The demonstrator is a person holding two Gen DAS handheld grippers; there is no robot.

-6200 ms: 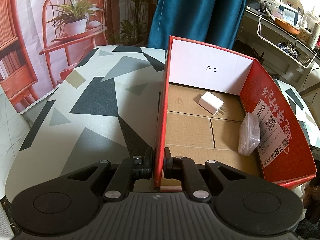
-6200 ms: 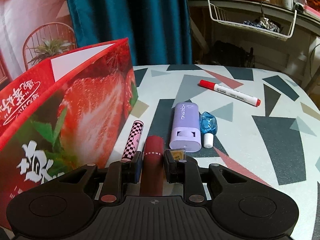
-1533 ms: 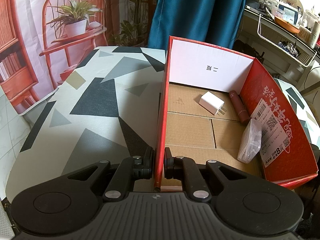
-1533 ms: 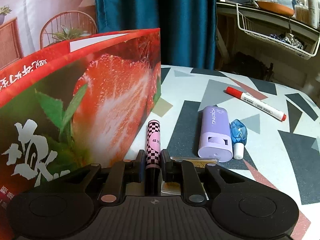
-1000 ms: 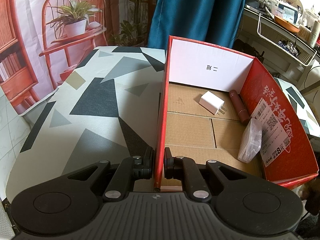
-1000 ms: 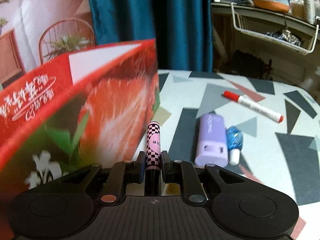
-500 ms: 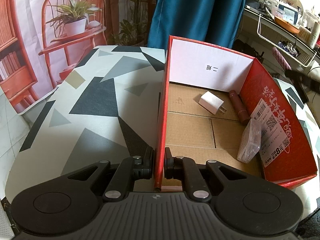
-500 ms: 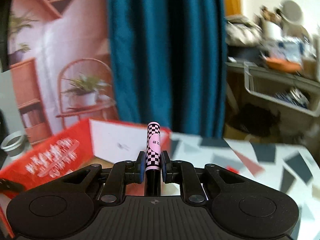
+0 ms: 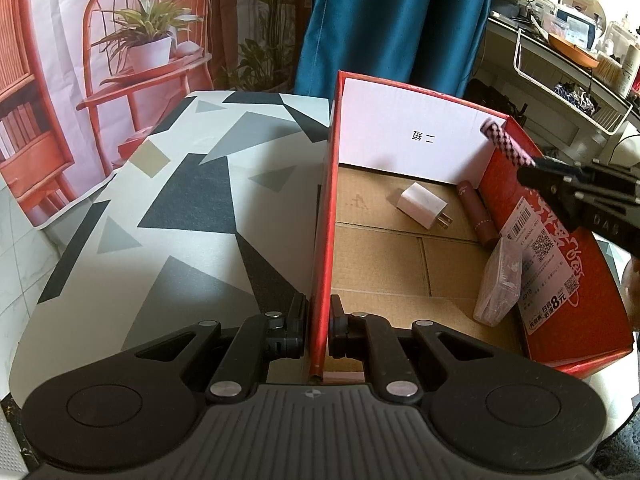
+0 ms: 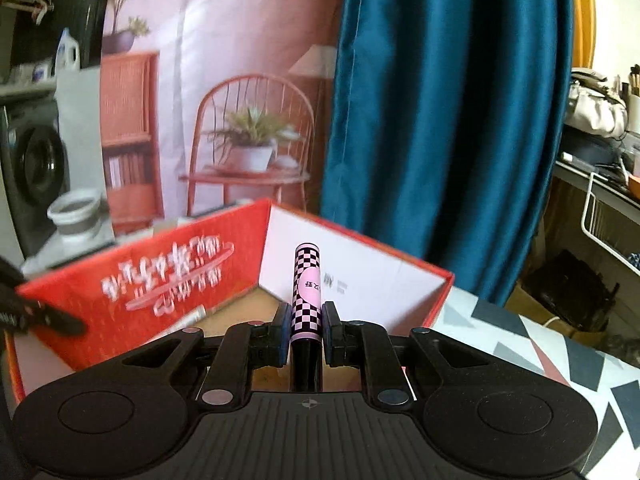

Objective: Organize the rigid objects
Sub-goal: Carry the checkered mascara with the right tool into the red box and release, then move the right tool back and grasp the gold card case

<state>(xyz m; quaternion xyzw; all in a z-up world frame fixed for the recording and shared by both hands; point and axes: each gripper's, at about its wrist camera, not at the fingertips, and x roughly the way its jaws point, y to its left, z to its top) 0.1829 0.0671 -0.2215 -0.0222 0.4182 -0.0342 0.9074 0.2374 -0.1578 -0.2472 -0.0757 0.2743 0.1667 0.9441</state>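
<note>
The left wrist view is set low at the near wall of the red box, very close, looking along the tabletop. The right wrist view is held higher and faces the curtain. The box is seen in both.

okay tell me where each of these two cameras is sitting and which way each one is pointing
Left wrist: rides the left claw, shut on the red box's near wall, looking along the box floor; the right claw enters at right.
Right wrist: rides the right claw, above the box's far side, facing the curtain; shut on the checkered tube.
Shared: the box and the checkered tube.
</note>
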